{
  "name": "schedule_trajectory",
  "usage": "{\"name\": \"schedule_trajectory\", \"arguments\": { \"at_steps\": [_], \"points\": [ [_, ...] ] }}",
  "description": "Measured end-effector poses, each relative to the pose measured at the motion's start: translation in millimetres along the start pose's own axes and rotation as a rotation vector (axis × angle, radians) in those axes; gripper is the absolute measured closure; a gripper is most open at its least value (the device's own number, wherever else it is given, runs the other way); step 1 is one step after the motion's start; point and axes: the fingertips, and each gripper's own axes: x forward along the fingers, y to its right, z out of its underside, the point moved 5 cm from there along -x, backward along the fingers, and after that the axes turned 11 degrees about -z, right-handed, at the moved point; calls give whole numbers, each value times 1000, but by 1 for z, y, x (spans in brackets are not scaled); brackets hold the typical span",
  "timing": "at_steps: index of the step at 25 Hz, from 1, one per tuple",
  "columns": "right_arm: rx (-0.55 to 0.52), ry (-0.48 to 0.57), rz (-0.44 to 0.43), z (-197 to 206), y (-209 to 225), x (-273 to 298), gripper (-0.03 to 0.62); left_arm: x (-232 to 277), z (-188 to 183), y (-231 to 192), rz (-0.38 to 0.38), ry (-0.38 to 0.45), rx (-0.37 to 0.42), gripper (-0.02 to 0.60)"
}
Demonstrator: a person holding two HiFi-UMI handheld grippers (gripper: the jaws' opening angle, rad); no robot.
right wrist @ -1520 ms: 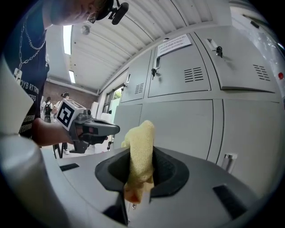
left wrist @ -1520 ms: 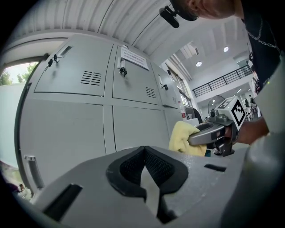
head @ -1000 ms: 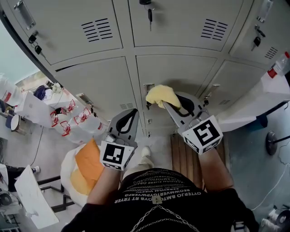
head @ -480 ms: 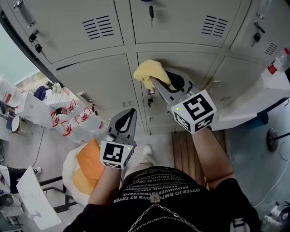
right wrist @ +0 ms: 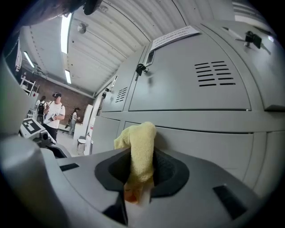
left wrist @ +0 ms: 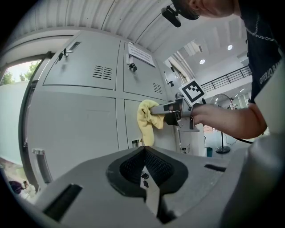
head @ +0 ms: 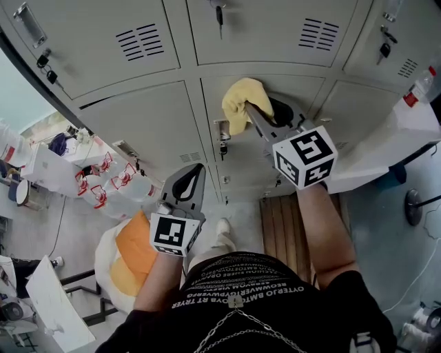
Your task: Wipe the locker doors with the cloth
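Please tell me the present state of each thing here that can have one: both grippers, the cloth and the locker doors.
right gripper: shut on the yellow cloth.
left gripper: shut, nothing between its jaws.
yellow cloth: bunched, held against the middle locker door.
middle locker door: closed.
upper locker door: closed, with a key in its lock.

I get bright, even indoor light on the grey locker doors point(head: 145, 124), with no glare. Both gripper views bend hard toward black, rounded corners. A ceiling strip light point(right wrist: 66, 31) burns out white, and the outdoor opening point(left wrist: 10, 75) is washed pale. The cloth point(right wrist: 140, 151) throws a soft shadow.
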Motion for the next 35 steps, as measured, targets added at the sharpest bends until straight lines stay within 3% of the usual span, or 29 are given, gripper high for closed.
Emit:
{"name": "schedule_trajectory", "arguments": {
  "at_steps": [24, 27, 31, 35],
  "points": [
    [-4, -62, 286, 20, 76, -103, 500, 7, 2, 11, 55, -22, 19, 577],
    [0, -13, 233, 9, 60, -102, 502, 8, 3, 9, 50, -22, 18, 577],
    [3, 53, 76, -6, 17, -77, 502, 8, 3, 7, 49, -22, 19, 576],
    [-37, 8, -66, -1, -20, -34, 500, 5, 6, 3, 38, -27, 12, 577]
  ]
}}
